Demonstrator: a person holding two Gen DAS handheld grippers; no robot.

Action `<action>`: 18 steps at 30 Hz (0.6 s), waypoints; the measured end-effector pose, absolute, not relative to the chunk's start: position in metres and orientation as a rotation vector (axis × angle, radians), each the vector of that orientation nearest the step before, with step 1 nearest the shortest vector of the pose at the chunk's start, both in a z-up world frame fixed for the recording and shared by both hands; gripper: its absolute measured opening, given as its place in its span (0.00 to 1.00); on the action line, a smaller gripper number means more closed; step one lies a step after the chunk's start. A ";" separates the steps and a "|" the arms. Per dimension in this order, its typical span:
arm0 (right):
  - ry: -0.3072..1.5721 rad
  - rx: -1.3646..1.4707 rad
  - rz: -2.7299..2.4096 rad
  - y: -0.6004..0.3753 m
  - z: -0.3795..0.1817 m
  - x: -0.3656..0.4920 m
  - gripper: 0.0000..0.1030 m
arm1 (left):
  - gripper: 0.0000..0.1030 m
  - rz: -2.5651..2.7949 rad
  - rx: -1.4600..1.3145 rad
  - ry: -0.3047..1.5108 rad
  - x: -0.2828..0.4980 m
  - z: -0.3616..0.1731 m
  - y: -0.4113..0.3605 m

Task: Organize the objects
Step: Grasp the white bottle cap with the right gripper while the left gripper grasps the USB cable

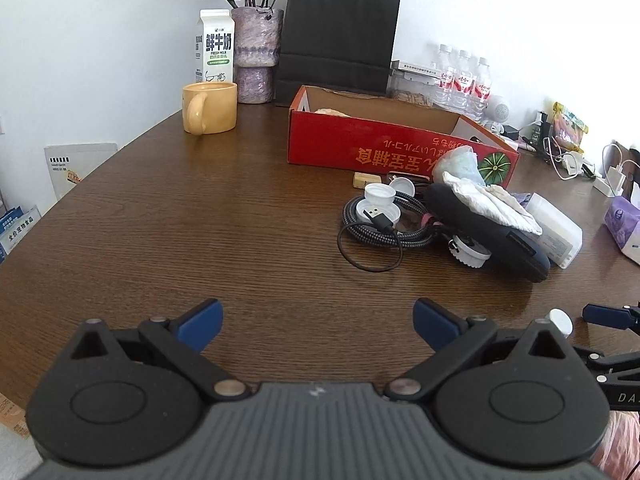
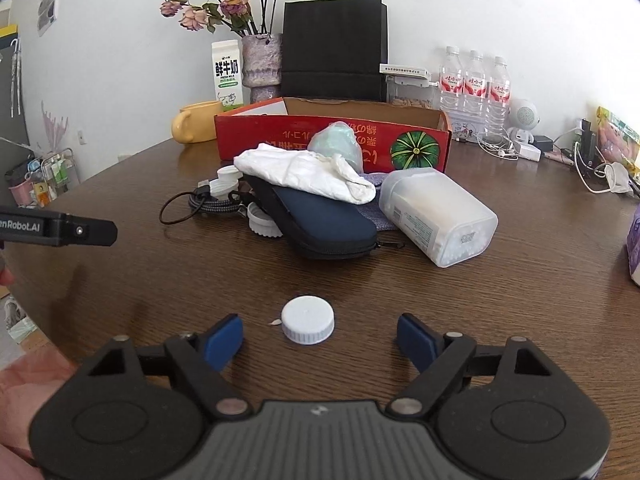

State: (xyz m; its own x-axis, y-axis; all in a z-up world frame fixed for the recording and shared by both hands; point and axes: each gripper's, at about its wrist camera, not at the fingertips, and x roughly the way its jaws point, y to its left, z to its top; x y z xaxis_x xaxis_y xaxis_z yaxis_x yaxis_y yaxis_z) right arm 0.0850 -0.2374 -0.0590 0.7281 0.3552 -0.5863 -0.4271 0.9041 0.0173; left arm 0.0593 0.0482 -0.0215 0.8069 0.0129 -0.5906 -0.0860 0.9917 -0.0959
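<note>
A pile of loose items lies on the brown table in front of a red cardboard box (image 1: 360, 136) (image 2: 280, 136): a dark blue zip case (image 2: 320, 220) (image 1: 480, 232), a white cloth (image 2: 304, 176) (image 1: 488, 200), a braided cable (image 1: 384, 224), white lids (image 1: 378, 194), a translucent plastic container (image 2: 436, 216) (image 1: 556, 228). A single white cap (image 2: 308, 319) (image 1: 560, 321) lies on the table just ahead of my right gripper (image 2: 319, 338), which is open and empty. My left gripper (image 1: 318, 322) is open and empty over bare table.
A yellow mug (image 1: 209, 107), milk carton (image 1: 215, 46), vase of dried roses (image 1: 256, 56) and black paper bag (image 1: 340, 36) stand at the back. Water bottles (image 2: 474, 80), chargers and cables (image 2: 532, 148) line the back right. A purple pack (image 1: 622, 224) lies at the right edge.
</note>
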 end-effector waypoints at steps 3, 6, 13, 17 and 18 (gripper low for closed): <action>0.610 -0.123 0.446 -0.236 -0.058 0.083 0.66 | 1.00 0.053 -0.119 0.634 0.059 -0.022 0.048; 0.594 -0.117 0.457 -0.237 -0.058 0.083 0.47 | 1.00 0.052 -0.121 0.636 0.059 -0.023 0.048; 0.568 -0.048 0.470 -0.244 -0.057 0.085 0.26 | 1.00 0.053 -0.123 0.643 0.061 -0.025 0.048; 0.532 -0.025 0.472 -0.246 -0.053 0.083 0.26 | 1.00 0.055 -0.119 0.645 0.063 -0.026 0.048; 0.524 -0.022 0.468 -0.247 -0.052 0.083 0.26 | 1.00 0.054 -0.118 0.646 0.064 -0.026 0.048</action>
